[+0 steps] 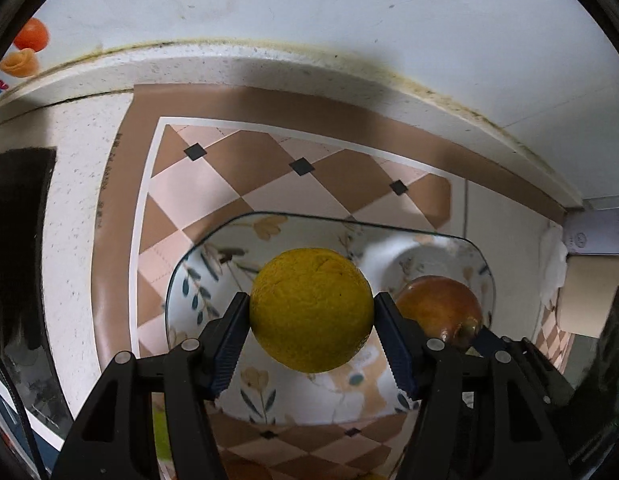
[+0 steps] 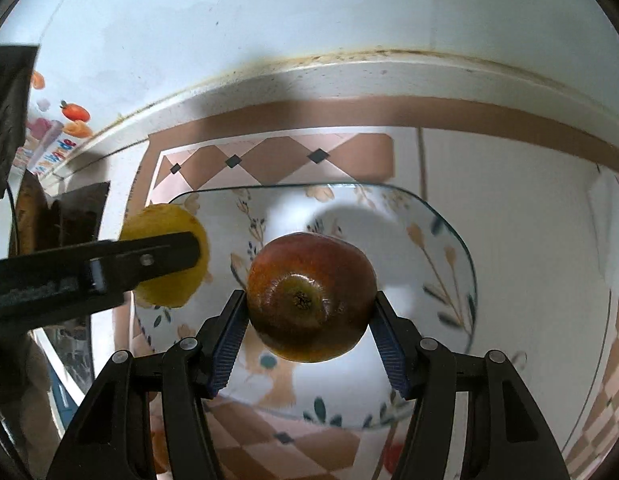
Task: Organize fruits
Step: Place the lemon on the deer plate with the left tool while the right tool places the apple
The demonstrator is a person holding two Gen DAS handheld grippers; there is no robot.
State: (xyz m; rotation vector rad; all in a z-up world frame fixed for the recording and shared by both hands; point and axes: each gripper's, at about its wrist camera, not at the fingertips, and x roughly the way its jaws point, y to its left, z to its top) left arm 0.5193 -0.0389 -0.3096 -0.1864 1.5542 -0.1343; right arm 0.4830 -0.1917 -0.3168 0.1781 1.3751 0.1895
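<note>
Your left gripper (image 1: 311, 316) clamps a yellow orange (image 1: 311, 310) above the floral plate (image 1: 189, 276); your right gripper (image 2: 311, 308) clamps a red-brown apple (image 2: 311, 296), blossom end facing the camera, core axis along the fingers. Each fruit hides the plate's centre. The diamond-patterned mat (image 1: 245, 176) lies beneath, its near part cut off.

light: bright, even | shadows: soft, on rear ledge | edges: fisheye bend, dark vignette | blur: slight, right view
</note>
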